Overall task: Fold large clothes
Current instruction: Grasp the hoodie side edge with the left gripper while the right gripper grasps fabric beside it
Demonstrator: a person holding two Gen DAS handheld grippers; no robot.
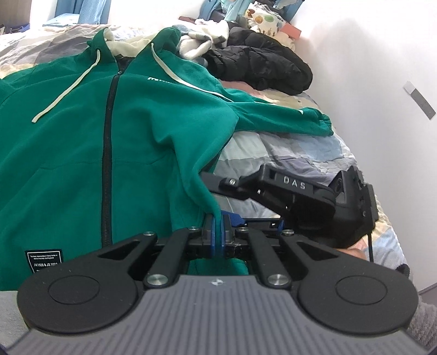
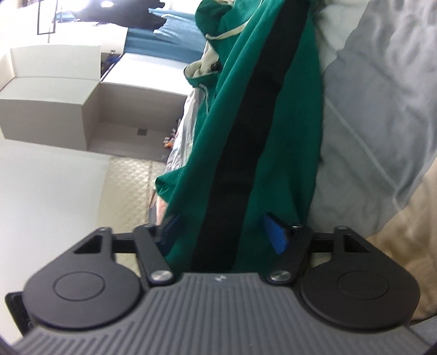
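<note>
A green zip-up hoodie (image 1: 82, 131) with white drawstrings lies front-up on the patchwork bed (image 1: 286, 147), one sleeve (image 1: 286, 117) stretched to the right. My left gripper (image 1: 217, 232) is shut on the hoodie's side edge near the hem and lifts a fold of it. My right gripper (image 1: 300, 196) shows beside it in the left wrist view, reaching under the lifted cloth. In the right wrist view the right gripper (image 2: 221, 232) is open, its blue pads (image 2: 275, 234) wide apart, with the hoodie (image 2: 273, 136) and its black zipper band (image 2: 243, 136) between the jaws.
A black puffer jacket (image 1: 262, 65), white fleece clothes (image 1: 202, 41) and a patterned pillow (image 1: 262, 19) are piled at the bed's far end by the white wall (image 1: 368, 68). Grey-white cabinets (image 2: 54, 95) stand beyond the bed's edge.
</note>
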